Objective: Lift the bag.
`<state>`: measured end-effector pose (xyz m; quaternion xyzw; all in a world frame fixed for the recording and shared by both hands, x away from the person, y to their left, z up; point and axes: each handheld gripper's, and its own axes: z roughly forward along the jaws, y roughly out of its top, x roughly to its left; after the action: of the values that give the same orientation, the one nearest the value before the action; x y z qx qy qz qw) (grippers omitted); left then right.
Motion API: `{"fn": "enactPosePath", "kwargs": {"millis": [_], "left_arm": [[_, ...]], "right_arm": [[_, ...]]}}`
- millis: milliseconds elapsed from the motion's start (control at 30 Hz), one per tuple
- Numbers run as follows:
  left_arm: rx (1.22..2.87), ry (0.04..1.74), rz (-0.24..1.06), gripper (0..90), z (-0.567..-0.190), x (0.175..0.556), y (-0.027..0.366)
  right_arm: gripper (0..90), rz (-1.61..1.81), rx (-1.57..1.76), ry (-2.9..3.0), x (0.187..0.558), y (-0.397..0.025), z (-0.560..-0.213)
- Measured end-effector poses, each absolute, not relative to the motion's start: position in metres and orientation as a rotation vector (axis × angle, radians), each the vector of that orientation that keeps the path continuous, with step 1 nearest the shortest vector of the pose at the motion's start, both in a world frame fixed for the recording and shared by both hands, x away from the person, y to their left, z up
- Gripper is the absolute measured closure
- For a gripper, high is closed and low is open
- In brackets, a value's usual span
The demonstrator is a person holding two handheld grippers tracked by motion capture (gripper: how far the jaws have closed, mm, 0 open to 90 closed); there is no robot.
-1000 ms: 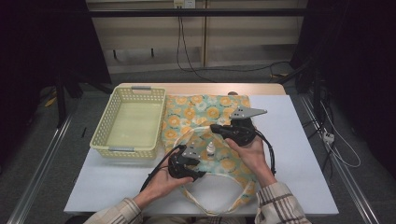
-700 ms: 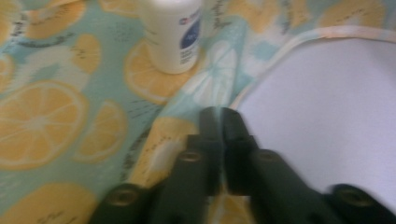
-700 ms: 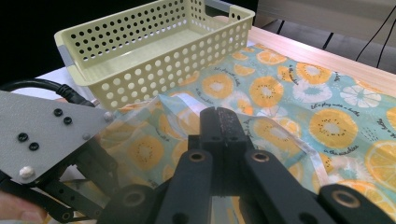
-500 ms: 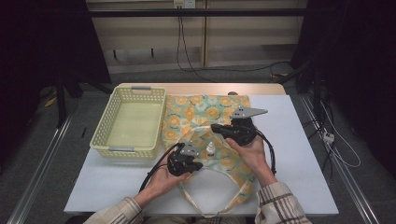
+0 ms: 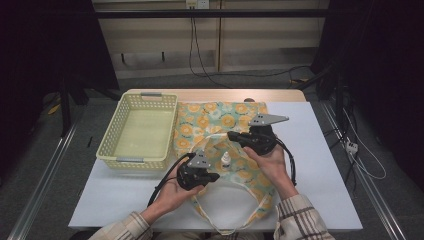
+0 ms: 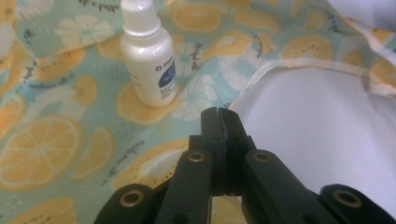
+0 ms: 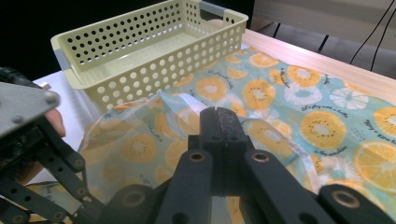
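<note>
Orange-slice printed fabric, a tote bag (image 5: 220, 135), lies flat just right of the yellow basket (image 5: 137, 131). The right gripper (image 5: 234, 136) pinches the bag's upper layer with closed jaws, and the left gripper (image 5: 214, 176) clamps its mouth edge. A small white bottle (image 5: 226, 160) stands on the bag between them.

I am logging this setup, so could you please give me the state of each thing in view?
Cloth bag: flat on the table, edge lifted.
Small bottle: upright on the bag, capped.
Basket: empty, beside the bag.
Left gripper: shut on the bag's edge.
Right gripper: shut on the bag's edge, holding it up.
</note>
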<state>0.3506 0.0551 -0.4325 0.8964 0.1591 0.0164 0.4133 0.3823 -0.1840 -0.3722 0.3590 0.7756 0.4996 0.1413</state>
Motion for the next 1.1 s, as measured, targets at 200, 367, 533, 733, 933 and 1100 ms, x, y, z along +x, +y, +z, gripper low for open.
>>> {"fn": "enactPosePath", "kwargs": {"millis": [200, 367, 533, 733, 933, 1100], "left_arm": [[2.194, 0.396, 0.046, 90.0, -0.425, 0.348, 0.058], [2.147, 0.404, 0.053, 90.0, -0.414, 0.351, 0.064], [2.099, 0.405, 0.060, 90.0, -0.403, 0.353, 0.069], [2.040, 0.416, 0.086, 90.0, -0.384, 0.358, 0.078], [1.997, 0.418, 0.118, 90.0, -0.368, 0.362, 0.082], [1.955, 0.412, 0.136, 90.0, -0.355, 0.365, 0.083]], "right_arm": [[90.0, 1.453, 1.041, 2.224, 0.383, -0.187, -0.369], [90.0, 1.468, 1.047, 2.208, 0.385, -0.189, -0.367], [90.0, 1.481, 1.042, 2.196, 0.386, -0.190, -0.364], [90.0, 1.505, 1.042, 2.176, 0.391, -0.189, -0.359], [90.0, 1.531, 1.028, 2.147, 0.398, -0.190, -0.349], [90.0, 1.530, 1.023, 2.118, 0.401, -0.192, -0.339]]}}
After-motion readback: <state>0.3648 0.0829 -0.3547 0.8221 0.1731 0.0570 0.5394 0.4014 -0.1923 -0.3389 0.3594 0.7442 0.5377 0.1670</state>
